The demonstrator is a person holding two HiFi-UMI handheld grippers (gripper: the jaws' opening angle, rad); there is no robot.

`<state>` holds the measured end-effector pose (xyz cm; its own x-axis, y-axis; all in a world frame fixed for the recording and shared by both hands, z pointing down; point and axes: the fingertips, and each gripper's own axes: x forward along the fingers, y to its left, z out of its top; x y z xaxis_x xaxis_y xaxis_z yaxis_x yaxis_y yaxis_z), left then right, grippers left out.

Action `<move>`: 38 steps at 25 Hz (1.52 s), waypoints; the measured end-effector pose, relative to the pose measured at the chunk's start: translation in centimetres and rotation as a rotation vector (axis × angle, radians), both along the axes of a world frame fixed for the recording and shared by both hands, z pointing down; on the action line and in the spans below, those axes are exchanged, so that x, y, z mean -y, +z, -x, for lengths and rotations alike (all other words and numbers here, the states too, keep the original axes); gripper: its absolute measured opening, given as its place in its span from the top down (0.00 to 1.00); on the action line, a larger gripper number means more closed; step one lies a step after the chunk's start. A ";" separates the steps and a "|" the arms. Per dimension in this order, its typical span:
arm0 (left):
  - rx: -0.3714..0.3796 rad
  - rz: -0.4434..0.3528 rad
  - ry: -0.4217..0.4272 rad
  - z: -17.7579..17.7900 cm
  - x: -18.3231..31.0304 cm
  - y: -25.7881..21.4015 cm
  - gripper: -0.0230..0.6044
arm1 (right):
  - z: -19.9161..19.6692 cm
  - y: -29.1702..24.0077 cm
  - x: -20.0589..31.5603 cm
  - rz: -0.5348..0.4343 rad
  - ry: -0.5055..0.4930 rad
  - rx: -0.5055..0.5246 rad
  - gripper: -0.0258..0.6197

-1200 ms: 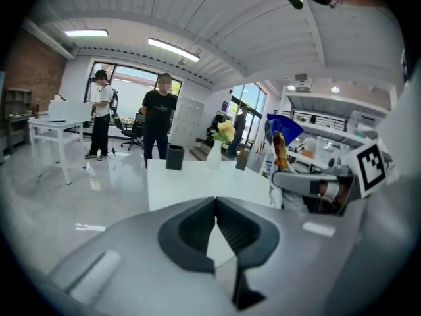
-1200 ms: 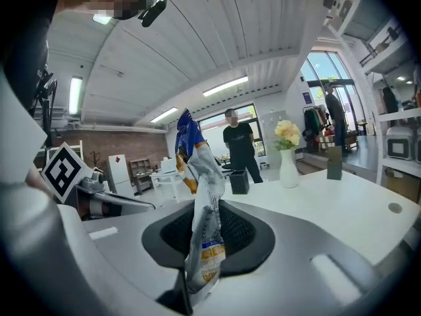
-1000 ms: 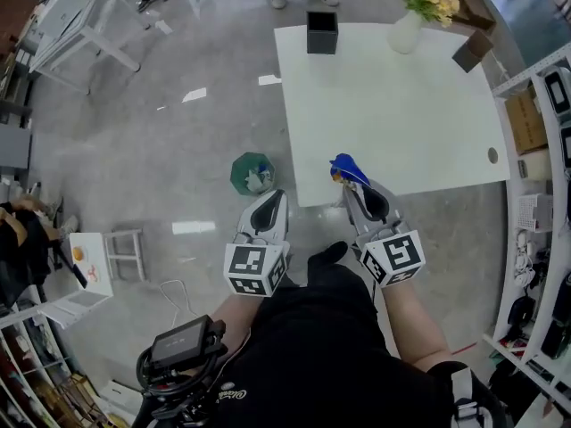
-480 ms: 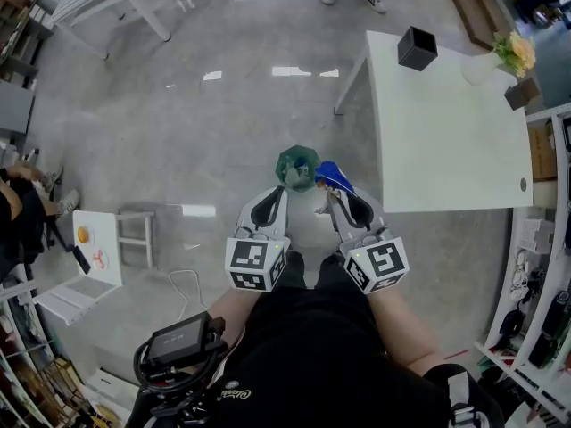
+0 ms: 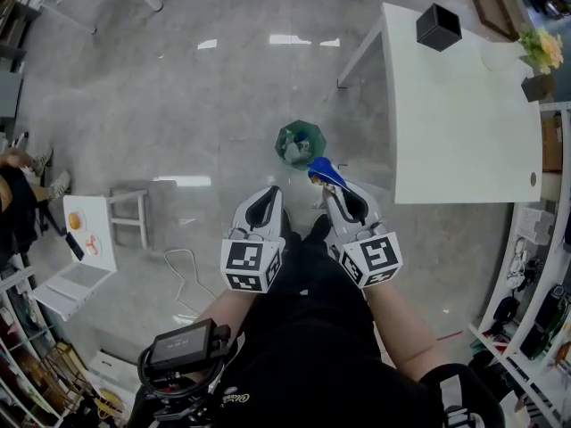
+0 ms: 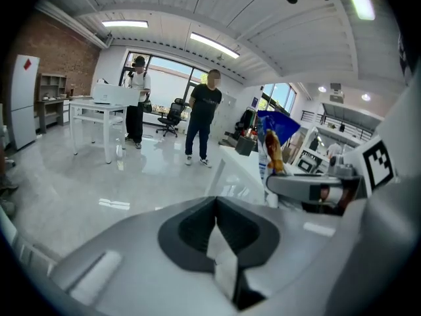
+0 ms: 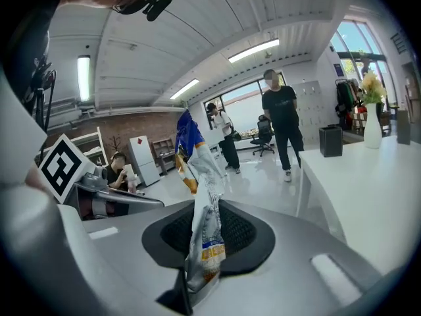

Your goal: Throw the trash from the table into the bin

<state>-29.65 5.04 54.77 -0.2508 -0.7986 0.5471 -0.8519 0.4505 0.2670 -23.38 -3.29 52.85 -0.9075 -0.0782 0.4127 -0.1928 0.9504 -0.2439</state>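
Near one green bin [image 5: 300, 144], right claw [image 5: 329, 185] pinches one blue wrapper [image 5: 322, 170]; left claw [image 5: 271, 192] closed, empty.

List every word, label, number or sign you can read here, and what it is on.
Nothing here reads clearly.
Snack wrapper: print too blurred to read.
Black clothing: script logo, too small to read.
Marker cubes: square patterns only, no words.
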 end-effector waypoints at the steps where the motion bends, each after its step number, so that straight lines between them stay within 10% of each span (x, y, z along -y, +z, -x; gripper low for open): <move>1: -0.012 0.015 -0.002 -0.3 -0.1 1.0 0.95 | -0.2 1.2 -0.1 0.018 -0.002 -0.016 0.86; 14: -0.166 0.175 -0.042 -3.1 -2.2 13.6 0.95 | -0.6 20.7 -1.3 0.186 -0.012 -0.246 0.86; 29: -0.247 0.176 -0.084 -1.9 -1.9 17.6 0.95 | 10.0 43.2 7.8 0.016 0.000 -0.494 0.86; 38: -0.267 0.202 -0.101 -2.2 -2.8 19.3 0.95 | 10.4 46.7 8.2 -0.032 -0.023 -0.522 0.70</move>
